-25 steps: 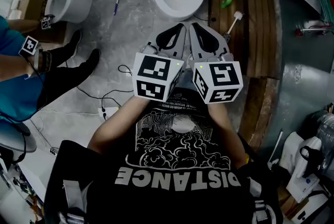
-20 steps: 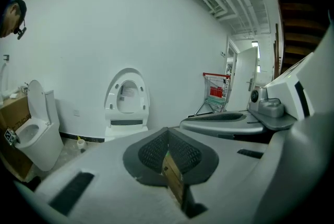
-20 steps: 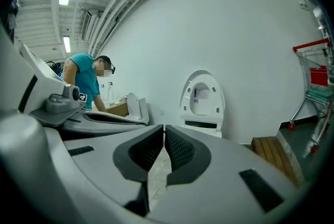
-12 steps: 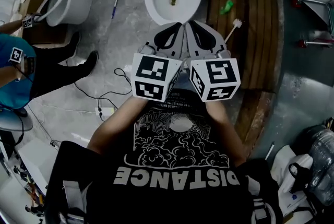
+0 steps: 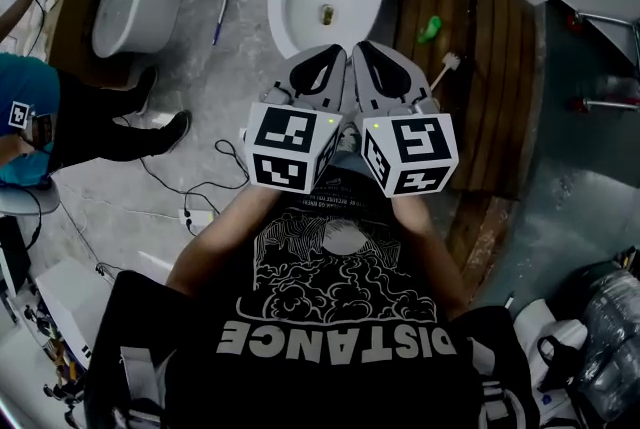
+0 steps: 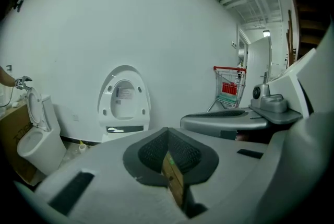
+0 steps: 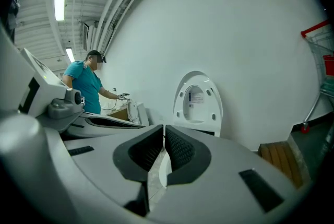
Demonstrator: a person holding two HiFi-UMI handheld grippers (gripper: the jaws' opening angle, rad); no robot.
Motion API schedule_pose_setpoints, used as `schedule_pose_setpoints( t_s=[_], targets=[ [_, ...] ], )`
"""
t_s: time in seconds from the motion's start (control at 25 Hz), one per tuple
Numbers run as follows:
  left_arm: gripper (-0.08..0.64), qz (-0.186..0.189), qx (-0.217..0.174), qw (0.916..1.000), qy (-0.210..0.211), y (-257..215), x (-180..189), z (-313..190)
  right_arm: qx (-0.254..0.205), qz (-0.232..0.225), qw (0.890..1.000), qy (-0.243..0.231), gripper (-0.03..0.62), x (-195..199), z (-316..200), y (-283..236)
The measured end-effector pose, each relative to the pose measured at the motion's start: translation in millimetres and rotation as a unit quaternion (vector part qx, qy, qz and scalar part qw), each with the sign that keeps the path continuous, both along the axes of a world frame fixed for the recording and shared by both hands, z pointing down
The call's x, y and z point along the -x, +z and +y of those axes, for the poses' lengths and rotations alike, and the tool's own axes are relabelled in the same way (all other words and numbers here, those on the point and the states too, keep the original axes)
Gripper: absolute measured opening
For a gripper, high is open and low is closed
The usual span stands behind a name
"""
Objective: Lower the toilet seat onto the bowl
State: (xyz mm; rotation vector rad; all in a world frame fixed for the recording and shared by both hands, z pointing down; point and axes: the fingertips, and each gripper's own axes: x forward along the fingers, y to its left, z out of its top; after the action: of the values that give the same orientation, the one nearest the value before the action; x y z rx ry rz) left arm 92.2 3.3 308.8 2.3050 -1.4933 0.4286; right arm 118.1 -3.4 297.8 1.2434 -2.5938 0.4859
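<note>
We are now closer to the white toilet bowl (image 5: 288, 17), grey left claw (image 5: 338, 55) and grey right claw (image 5: 364, 51) shut and empty, its white oval seat (image 6: 124, 98) still up.

Left tongs (image 5: 341, 51) beside right tongs (image 5: 361, 49), closed; toilet bowl (image 5: 286, 9) just beyond.

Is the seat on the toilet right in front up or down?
Up. The toilet seat stands upright against the wall, and the head view shows the bowl uncovered.
</note>
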Motion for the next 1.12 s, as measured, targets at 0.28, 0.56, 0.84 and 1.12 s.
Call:
schedule_pose_setpoints(
  t_s=[0.28, 0.56, 0.84, 1.12],
  targets=[
    [0.012, -0.01, -0.003, 0.9998, -0.017, -1.5, 7.2, -20.8, 0.008, -0.007, 1.0, -0.011, 0.021, 0.6, -18.8, 5.8],
    [0.012, -0.004, -0.004, 0.9998, -0.018, 2.0, 13.6, -44.4, 0.007, 0.002, 1.0, -0.01, 0.021, 4.2, -41.0, 11.0],
    [0.012, 0.006, -0.001, 0.9998, -0.018, 8.9, 32.5, -81.4, 0.006, 0.021, 1.0, -0.016, 0.021, 22.4, -76.6, 17.3],
    [0.012, 0.02, -0.006, 0.9998, 0.001, 8.0, 57.2, -137.4, 0.006, 0.036, 0.999, -0.019, 0.021, 53.7, -129.9, 19.6]
  ],
)
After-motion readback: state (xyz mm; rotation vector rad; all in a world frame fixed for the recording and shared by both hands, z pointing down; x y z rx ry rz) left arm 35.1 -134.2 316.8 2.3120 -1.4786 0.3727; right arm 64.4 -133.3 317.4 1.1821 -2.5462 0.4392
